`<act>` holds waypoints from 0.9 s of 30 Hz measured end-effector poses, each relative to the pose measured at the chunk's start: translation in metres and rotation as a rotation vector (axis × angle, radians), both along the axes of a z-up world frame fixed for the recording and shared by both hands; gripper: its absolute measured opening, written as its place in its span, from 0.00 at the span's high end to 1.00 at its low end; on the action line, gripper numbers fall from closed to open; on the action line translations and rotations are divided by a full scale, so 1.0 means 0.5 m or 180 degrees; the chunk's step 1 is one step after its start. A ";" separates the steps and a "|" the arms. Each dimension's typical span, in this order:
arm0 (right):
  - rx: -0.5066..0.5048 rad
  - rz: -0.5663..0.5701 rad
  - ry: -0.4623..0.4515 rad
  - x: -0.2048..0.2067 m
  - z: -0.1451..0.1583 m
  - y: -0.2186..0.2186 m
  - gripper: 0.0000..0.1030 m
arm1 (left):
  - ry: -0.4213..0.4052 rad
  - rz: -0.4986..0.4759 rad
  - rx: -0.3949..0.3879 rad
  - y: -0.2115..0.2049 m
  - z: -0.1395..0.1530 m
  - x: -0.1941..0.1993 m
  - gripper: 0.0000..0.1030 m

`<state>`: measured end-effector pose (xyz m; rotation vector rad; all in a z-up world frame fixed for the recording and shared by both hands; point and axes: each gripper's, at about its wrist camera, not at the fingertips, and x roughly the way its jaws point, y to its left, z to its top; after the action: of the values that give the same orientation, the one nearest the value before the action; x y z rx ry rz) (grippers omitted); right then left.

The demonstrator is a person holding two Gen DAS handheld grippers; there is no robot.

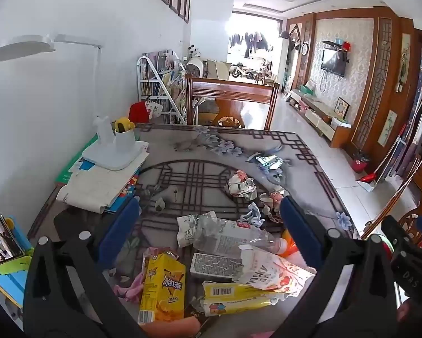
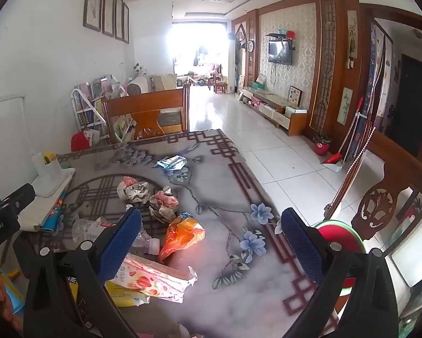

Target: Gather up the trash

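Yellow tea carton [image 1: 161, 290] lies lengthwise just below the left gripper [image 1: 208, 225], nearer it than the right gripper [image 2: 211, 239]; both jaws gape empty.

You face a long room: white tiled floor [image 2: 267, 140], bright window [image 2: 197, 45] at far end, wall-mounted TV [image 2: 280, 52] right, framed pictures [image 2: 106, 8] left, wooden chair [image 1: 230, 98] ahead.

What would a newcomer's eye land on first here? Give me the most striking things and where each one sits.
First, the litter heaped on the patterned table: a yellow drink carton at the near edge, with a crushed clear plastic bottle just beyond it. An orange snack bag glows in sunlight mid-table, crumpled paper balls behind it. Both the left gripper and the right gripper hang wide open above the mess, holding nothing.
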<state>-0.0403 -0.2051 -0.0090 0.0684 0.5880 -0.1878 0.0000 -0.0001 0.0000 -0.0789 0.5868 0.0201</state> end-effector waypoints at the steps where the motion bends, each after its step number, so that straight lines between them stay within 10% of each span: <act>1: -0.0005 0.0000 0.0000 0.000 0.000 0.000 0.07 | 0.0005 0.0012 0.0004 0.000 0.000 0.000 0.05; 27: -0.0013 -0.0028 -0.0008 0.001 -0.001 -0.004 0.07 | 0.0170 -0.0013 0.0277 -0.013 -0.035 0.025 0.05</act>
<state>-0.0396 -0.2071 -0.0093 0.0673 0.5850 -0.1973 0.0125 -0.0066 -0.0173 0.0074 0.6388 0.0439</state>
